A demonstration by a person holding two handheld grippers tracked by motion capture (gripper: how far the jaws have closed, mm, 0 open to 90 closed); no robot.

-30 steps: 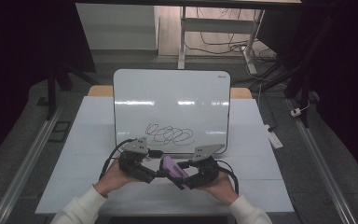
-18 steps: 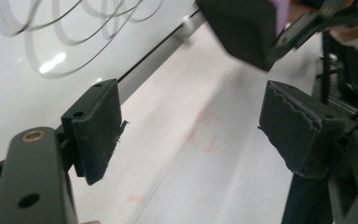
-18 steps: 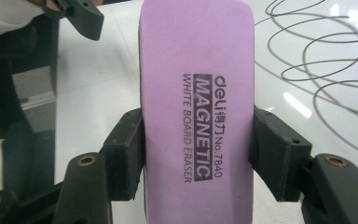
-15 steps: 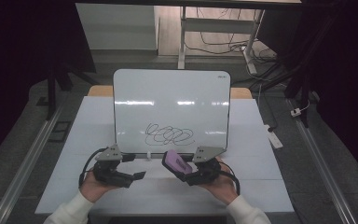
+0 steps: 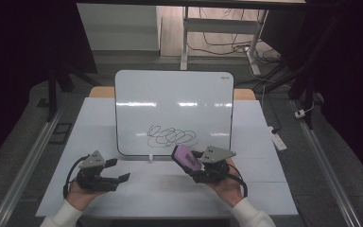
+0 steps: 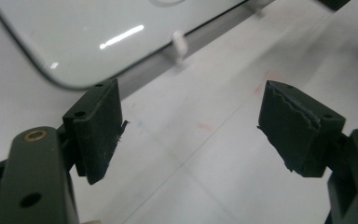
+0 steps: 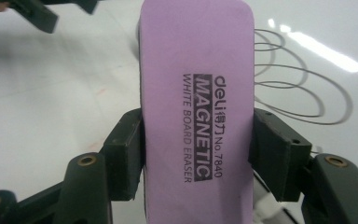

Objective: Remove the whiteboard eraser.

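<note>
A whiteboard (image 5: 174, 99) lies on the white table, with black scribbled loops (image 5: 170, 136) near its front edge. My right gripper (image 5: 194, 163) is shut on a purple magnetic whiteboard eraser (image 5: 186, 157), held tilted just in front of the board's near edge. In the right gripper view the eraser (image 7: 198, 93) sits clamped between both jaws, with the scribble (image 7: 298, 84) beyond it. My left gripper (image 5: 117, 171) rests low at the front left of the table, open and holding nothing. Its two pads (image 6: 98, 126) stand wide apart over the bare tabletop, near the board's rounded corner (image 6: 65, 79).
A small white clip (image 5: 150, 156) sticks out at the board's front edge. A white item (image 5: 277, 139) lies off the table's right side, on the floor. Metal rails (image 5: 28, 161) run along both sides. Cables (image 5: 222, 42) lie on the floor behind.
My left gripper let go of the eraser and drew back left, opening. The right gripper keeps the eraser and has lifted it slightly toward the board.
</note>
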